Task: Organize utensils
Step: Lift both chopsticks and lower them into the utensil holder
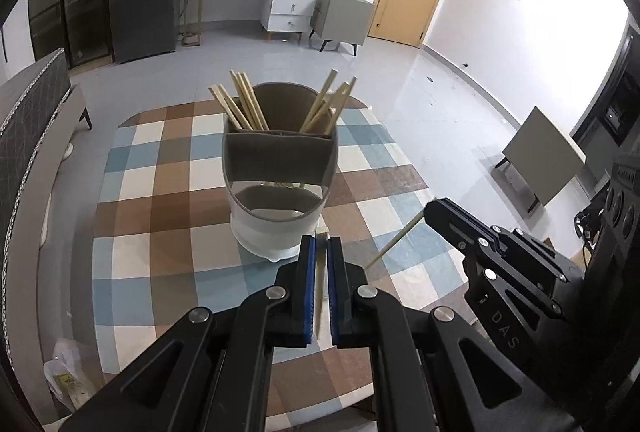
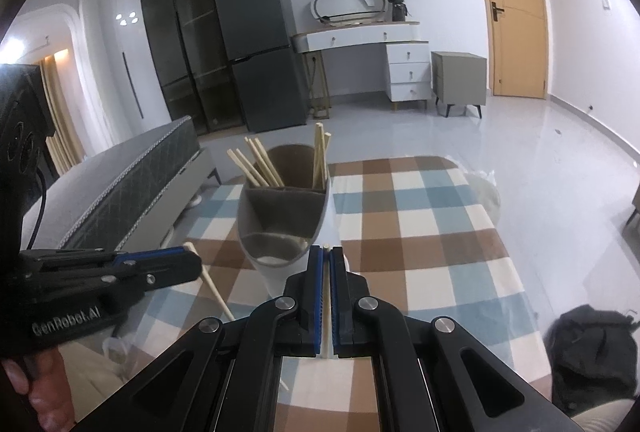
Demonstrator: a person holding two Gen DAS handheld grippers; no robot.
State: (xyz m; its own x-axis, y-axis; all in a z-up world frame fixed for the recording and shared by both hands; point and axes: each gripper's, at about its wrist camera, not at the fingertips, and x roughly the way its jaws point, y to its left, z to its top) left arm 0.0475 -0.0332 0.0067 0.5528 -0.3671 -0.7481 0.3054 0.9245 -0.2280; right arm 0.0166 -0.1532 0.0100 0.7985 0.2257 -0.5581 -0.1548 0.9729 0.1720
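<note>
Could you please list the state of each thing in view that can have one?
Left tool: shut on a chopstick.
Right tool: shut on a chopstick.
Left chopstick: held upright between the pads.
Right chopstick: clamped, not yet in the holder.
Utensil holder: upright on the table, chopsticks in both rear compartments.
Door: closed.

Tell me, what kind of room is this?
Probably a home, a living or dining room: a fridge by the wall, a white dresser with drawers, and a checked table holding a chopstick holder.
</note>
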